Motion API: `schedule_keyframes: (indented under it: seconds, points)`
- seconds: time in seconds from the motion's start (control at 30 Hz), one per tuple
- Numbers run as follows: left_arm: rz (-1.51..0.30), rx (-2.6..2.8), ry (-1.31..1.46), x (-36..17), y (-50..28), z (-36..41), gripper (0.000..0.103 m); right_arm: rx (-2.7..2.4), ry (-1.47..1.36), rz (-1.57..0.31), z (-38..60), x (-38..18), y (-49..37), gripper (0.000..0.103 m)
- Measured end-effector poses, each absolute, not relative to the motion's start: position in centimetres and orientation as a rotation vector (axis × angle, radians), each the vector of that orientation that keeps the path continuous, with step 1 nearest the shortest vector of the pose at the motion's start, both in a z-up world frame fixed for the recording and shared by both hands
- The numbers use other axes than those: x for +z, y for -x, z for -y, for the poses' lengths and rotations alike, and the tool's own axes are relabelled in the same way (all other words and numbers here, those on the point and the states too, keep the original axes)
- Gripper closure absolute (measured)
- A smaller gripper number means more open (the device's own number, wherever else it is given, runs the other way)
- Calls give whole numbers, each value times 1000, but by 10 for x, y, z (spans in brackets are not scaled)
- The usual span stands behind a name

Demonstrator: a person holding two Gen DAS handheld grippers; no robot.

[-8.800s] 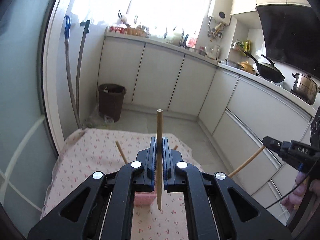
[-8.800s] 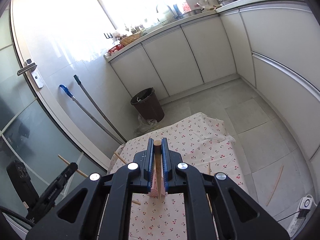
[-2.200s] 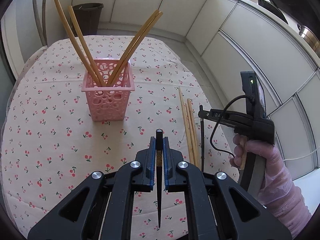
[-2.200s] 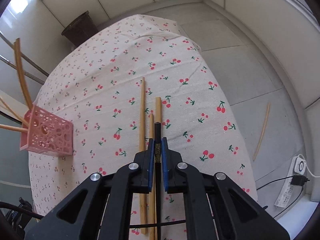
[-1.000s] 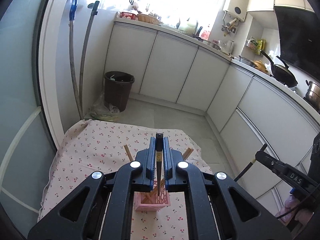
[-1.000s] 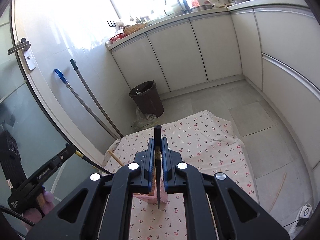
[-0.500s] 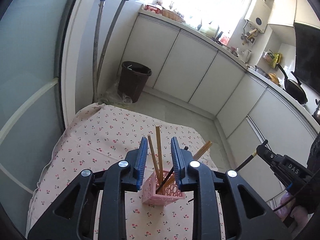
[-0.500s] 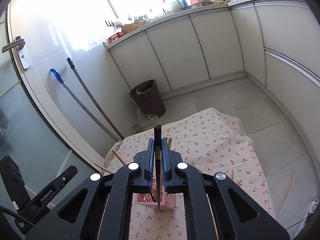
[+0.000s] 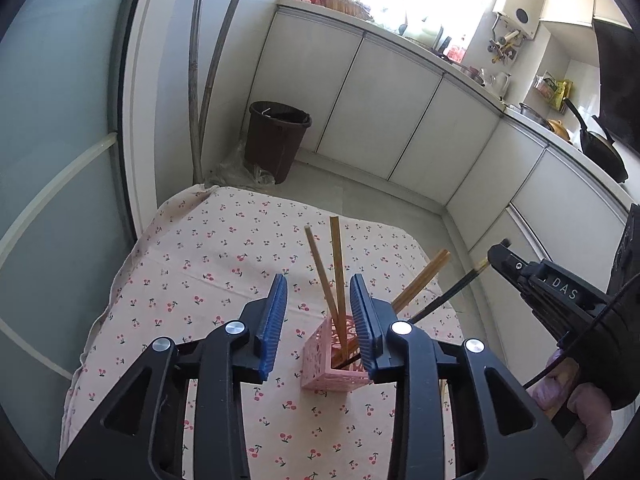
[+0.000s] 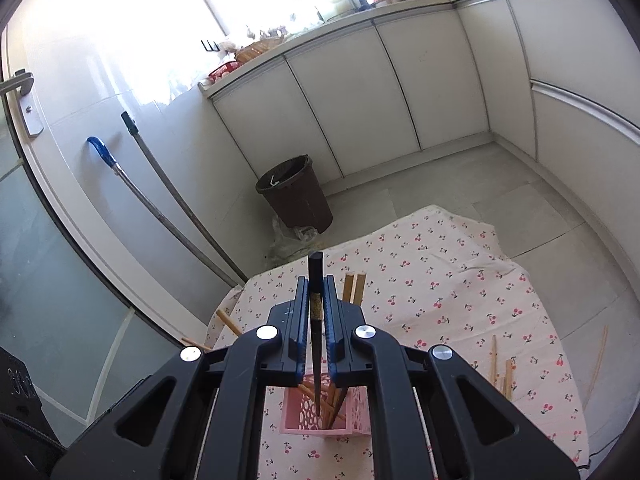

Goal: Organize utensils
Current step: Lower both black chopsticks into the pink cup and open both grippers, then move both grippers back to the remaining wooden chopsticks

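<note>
Low centre of the right wrist view: right hand-held gripper point(image 10: 315, 332) pinches a dark chopstick point(image 10: 315, 320), tip just over the pink basket point(image 10: 352, 414) on the bench point(image 10: 460, 280). Left hand-held gripper point(image 9: 319, 324) jaws are opening, nothing between them. Step: dropping chopsticks in. Next: lower, release; loose chopsticks point(image 10: 500, 364) lie at right.

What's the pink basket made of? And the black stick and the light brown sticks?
Pink basket: probably plastic, with moulded round holes and even colour. Black stick in the right gripper: dark and smooth, perhaps lacquered wood; unclear. Light brown sticks: likely bamboo or wood, matte.
</note>
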State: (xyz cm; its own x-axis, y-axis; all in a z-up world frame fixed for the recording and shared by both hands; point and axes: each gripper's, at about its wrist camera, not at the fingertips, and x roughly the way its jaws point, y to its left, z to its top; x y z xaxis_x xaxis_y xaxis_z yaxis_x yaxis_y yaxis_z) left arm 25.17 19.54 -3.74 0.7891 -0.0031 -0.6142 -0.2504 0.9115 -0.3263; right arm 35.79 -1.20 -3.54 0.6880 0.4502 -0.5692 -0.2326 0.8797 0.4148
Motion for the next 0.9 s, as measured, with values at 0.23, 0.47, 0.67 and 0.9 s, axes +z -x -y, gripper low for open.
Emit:
schedule_keyframes:
  seconds: [0.23, 0.47, 0.67, 0.9]
  points:
    - [-711, 120, 367, -51, -252, -179, 68, 397, -206, -754, 16, -38, -332, 92]
    - [-782, 93, 334, -73, -243, -149, 59, 325, -48, -788, 50, -49, -296, 92]
    - [-854, 54, 296, -95, -237, -114, 50, 251, 24, -865, 86, -76, -277, 67]
    - [-896, -4, 236, -113, -235, -71, 29, 155, 19, -943, 133, -97, -268, 40]
